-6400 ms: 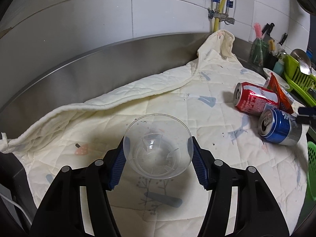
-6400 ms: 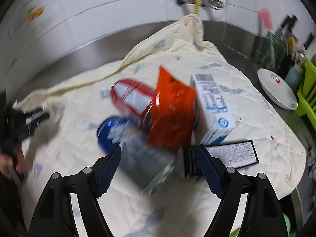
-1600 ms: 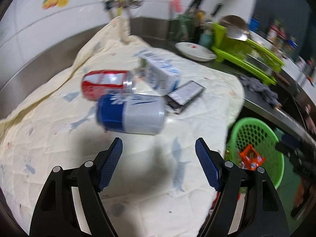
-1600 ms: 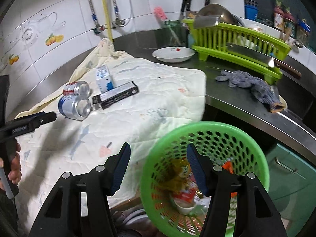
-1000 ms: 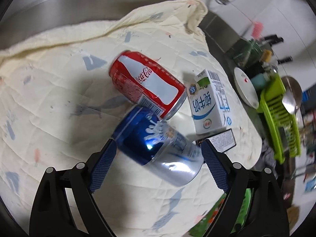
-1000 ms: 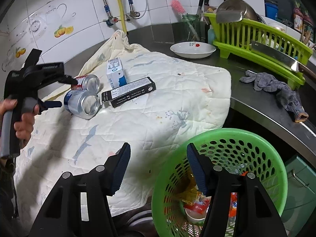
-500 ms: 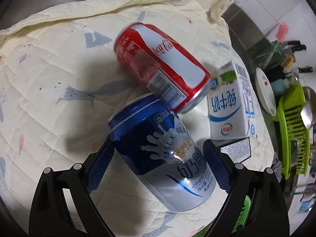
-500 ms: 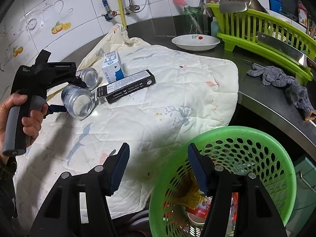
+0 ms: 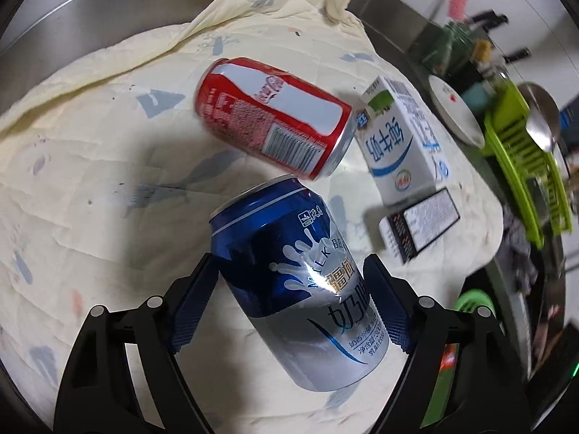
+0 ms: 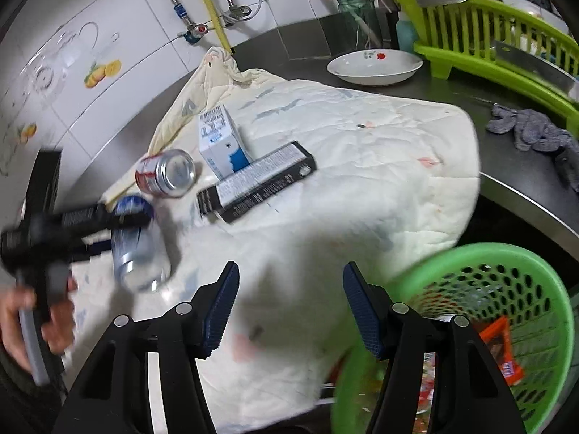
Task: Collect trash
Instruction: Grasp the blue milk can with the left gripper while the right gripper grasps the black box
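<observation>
My left gripper point(image 9: 293, 293) is shut on a blue and silver milk beer can point(image 9: 304, 275) and holds it lifted off the cream quilt point(image 9: 90, 188). The can point(image 10: 139, 246) and the left gripper point(image 10: 105, 231) also show in the right wrist view. A red cola can point(image 9: 271, 133), a white milk carton point(image 9: 398, 144) and a black box point(image 9: 419, 224) lie on the quilt. My right gripper point(image 10: 289, 307) is open and empty, with its right finger over the rim of the green trash basket point(image 10: 506, 325), which holds wrappers.
A white dish point(image 10: 374, 63), a green dish rack point(image 10: 506, 36) and a grey rag point(image 10: 532, 133) sit on the steel counter at the right. Tiled wall and pipes point(image 10: 210, 11) stand behind. The basket shows at the left wrist view's lower right point(image 9: 470, 300).
My left gripper has closed on the blue can and raised it off the quilt. The right gripper and basket have shifted slightly; the right view is blurred by motion.
</observation>
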